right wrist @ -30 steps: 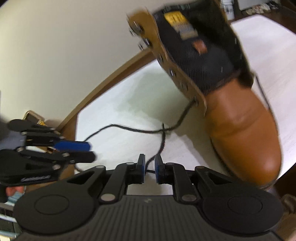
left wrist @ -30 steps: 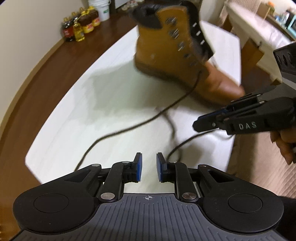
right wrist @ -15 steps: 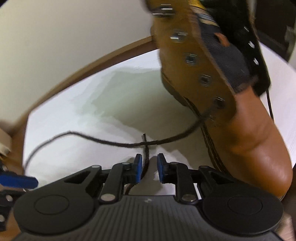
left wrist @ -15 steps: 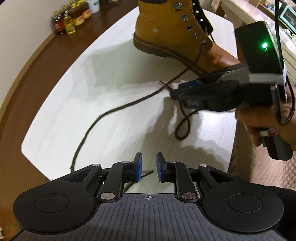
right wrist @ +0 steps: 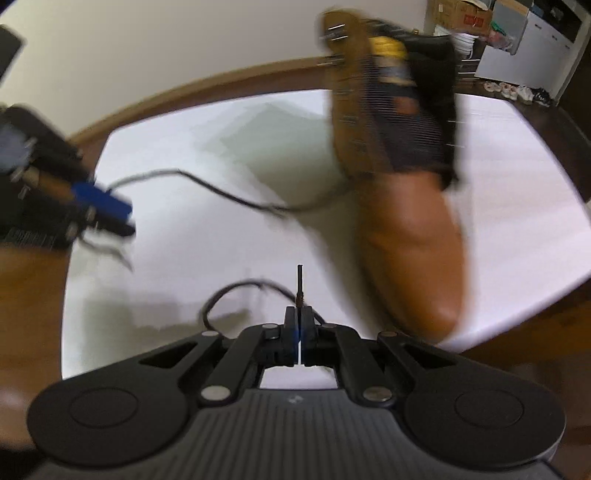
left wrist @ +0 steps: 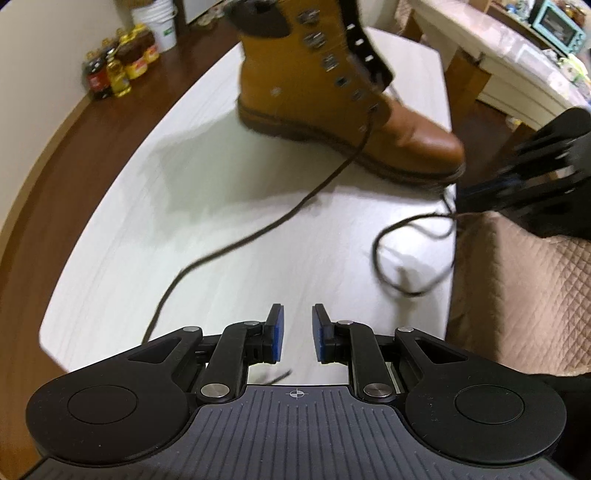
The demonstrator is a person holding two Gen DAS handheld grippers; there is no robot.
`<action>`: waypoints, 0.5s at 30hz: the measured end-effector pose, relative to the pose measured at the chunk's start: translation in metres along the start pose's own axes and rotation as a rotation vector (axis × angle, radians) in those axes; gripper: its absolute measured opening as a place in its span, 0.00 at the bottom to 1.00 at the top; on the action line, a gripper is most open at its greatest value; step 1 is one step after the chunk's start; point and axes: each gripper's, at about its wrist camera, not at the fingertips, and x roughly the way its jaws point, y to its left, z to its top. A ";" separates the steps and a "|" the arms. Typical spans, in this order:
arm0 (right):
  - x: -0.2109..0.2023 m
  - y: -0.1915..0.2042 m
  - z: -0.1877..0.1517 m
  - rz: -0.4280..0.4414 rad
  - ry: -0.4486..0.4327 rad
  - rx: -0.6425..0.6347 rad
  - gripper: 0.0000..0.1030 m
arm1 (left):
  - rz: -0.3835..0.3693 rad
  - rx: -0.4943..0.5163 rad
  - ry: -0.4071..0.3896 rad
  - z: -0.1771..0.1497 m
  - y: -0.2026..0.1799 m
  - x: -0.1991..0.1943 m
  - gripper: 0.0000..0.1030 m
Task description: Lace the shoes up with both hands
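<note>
A tan lace-up boot (left wrist: 332,92) stands on the white table (left wrist: 166,229), its tongue open. One dark lace (left wrist: 258,229) runs from a lower eyelet towards my left gripper (left wrist: 297,332), which hovers open with nothing between its blue pads. In the right wrist view my right gripper (right wrist: 298,314) is shut on the other lace end (right wrist: 299,284), whose stiff tip sticks up past the pads. The lace loops slack behind it. The boot (right wrist: 406,221) is blurred, and the left gripper (right wrist: 110,214) shows at the left. From the left wrist view, the right gripper (left wrist: 480,199) sits at the table's right edge.
Oil bottles (left wrist: 118,70) and a white bucket (left wrist: 159,22) stand on the dark floor beyond the table. A quilted brown cover (left wrist: 517,295) lies beside the table's right edge. A pale wooden table (left wrist: 498,55) stands at the back right.
My right gripper has closed on the lace end and pulled it away to the table's right edge, drawing a loop. The left gripper stayed open and nearly still.
</note>
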 end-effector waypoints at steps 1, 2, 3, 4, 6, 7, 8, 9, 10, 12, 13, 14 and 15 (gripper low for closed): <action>-0.013 -0.014 -0.004 -0.041 0.017 -0.010 0.01 | -0.007 0.009 -0.008 0.004 -0.004 0.001 0.17; -0.023 -0.026 -0.007 -0.078 0.030 -0.012 0.01 | -0.015 0.016 -0.015 0.009 -0.008 0.002 0.17; -0.031 -0.039 -0.008 -0.120 0.042 -0.018 0.01 | -0.021 0.020 -0.021 0.013 -0.011 0.003 0.18; -0.039 -0.051 -0.006 -0.173 0.051 -0.031 0.01 | -0.027 0.023 -0.026 0.017 -0.014 0.005 0.17; -0.053 -0.077 -0.004 -0.273 0.059 -0.066 0.01 | -0.035 0.029 -0.034 0.023 -0.018 0.007 0.17; -0.060 -0.089 -0.001 -0.324 0.059 -0.087 0.01 | -0.040 0.034 -0.043 0.028 -0.022 0.008 0.17; -0.064 -0.098 0.003 -0.380 0.051 -0.116 0.01 | -0.043 0.038 -0.050 0.032 -0.026 0.009 0.17; -0.071 -0.109 0.009 -0.444 0.037 -0.145 0.01 | -0.046 0.040 -0.058 0.036 -0.029 0.009 0.17; -0.079 -0.121 0.018 -0.510 0.012 -0.167 0.01 | -0.047 0.041 -0.061 0.038 -0.031 0.009 0.17; -0.103 -0.142 0.042 -0.653 -0.090 -0.223 0.01 | -0.043 0.039 -0.074 0.048 -0.037 0.009 0.17; -0.116 -0.147 0.055 -0.702 -0.148 -0.248 0.01 | -0.039 0.035 -0.082 0.051 -0.039 0.008 0.17; -0.125 -0.149 0.063 -0.708 -0.187 -0.262 0.01 | -0.036 0.027 -0.090 0.053 -0.039 0.007 0.17; -0.137 -0.148 0.077 -0.702 -0.252 -0.289 0.01 | -0.035 0.013 -0.100 0.056 -0.040 0.005 0.17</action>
